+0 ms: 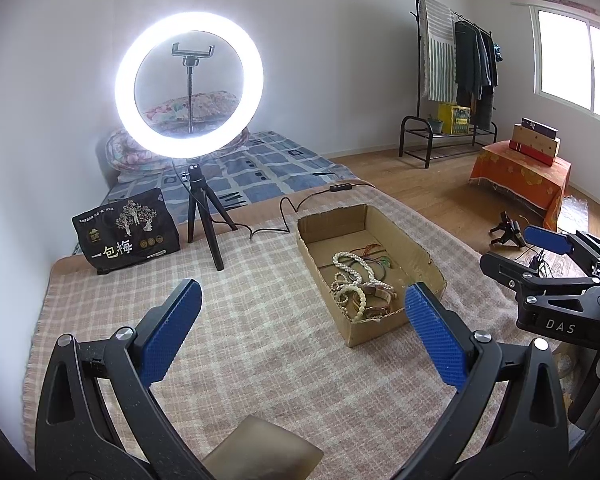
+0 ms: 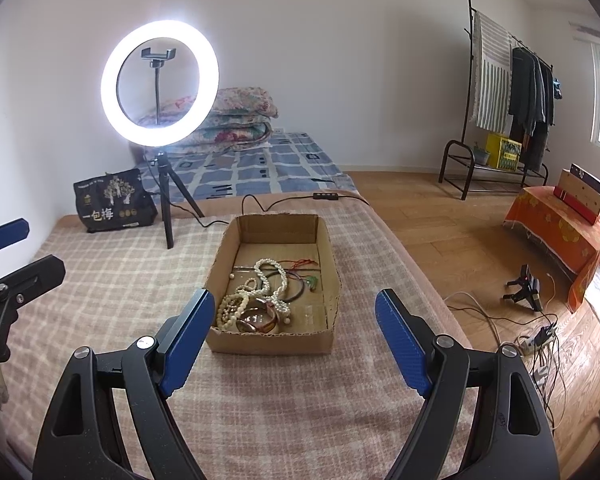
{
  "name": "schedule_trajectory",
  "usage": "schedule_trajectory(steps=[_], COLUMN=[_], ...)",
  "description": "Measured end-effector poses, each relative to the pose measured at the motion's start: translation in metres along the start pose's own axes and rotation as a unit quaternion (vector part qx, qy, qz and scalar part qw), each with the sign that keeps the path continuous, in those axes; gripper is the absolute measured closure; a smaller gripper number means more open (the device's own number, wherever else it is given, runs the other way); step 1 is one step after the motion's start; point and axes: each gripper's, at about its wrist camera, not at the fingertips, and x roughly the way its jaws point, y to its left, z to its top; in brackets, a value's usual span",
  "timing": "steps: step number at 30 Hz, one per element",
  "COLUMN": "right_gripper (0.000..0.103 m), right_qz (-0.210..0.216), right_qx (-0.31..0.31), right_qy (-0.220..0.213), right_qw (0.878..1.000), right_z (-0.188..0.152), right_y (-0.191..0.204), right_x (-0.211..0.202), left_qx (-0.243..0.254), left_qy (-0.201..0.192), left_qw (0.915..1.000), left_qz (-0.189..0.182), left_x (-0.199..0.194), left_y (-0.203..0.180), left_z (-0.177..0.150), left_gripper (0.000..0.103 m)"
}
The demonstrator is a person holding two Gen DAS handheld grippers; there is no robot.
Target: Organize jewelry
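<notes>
Both claws hang apart from the jewelry, nothing gripped. Left claw [image 1: 303, 332] stands wide over the checked blanket [image 1: 260, 300] with bare pads. Right claw [image 2: 295, 344] is also wide and empty, aimed at the cardboard box [image 2: 276, 340].

The jewelry is all inside that box, heaped toward its near end; the far end is bare cardboard.

Risks, as judgement:
- Tangle: the pearl necklace [image 2: 270, 276] loops over the beaded bracelets [image 2: 232, 308] and thin cords [image 2: 300, 264]. Pulling one piece likely drags the others out.
- Thin cords are slippery and flat on the cardboard, so wide pads may close on nothing.
- The box is light and open-topped on a soft blanket, and a claw pushing on its wall could slide or tip it.
- The bangles [image 2: 258, 318] are round and hard and could squirt out of the pads.
- The ring light [image 2: 160, 82] stands on a tripod close behind the box with its cable [image 2: 260, 204] trailing near; a swing could snag it.

Counts:
- Boxes: one.
- Claws: two.
- Ring lights: one.
- Dark snack bags [image 2: 114, 200]: one.
- Pearl necklaces: one.
- Bangles: about two, overlapping, hard to split.
- Beaded bracelets: two or three, can't tell exactly.
- Cords: several, uncountable in the tangle.
</notes>
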Motion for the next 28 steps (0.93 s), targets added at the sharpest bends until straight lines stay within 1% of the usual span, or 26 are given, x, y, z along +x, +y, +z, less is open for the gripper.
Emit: schedule_trajectory(steps=[28], right_gripper=[0.02], right_qz=[0.0], right_qx=[-0.007], right_qy=[0.009], right_qw=[1.0], right_z=[-0.0031], right_y=[0.0051], right_x=[0.0021], left_qx=[0.007], left_qy=[-0.011], left_qw=[0.9999], left_qz=[0.006], left_x=[-0.0055], left_y=[0.0002], left_z=[-0.0041], left_gripper=[0.0])
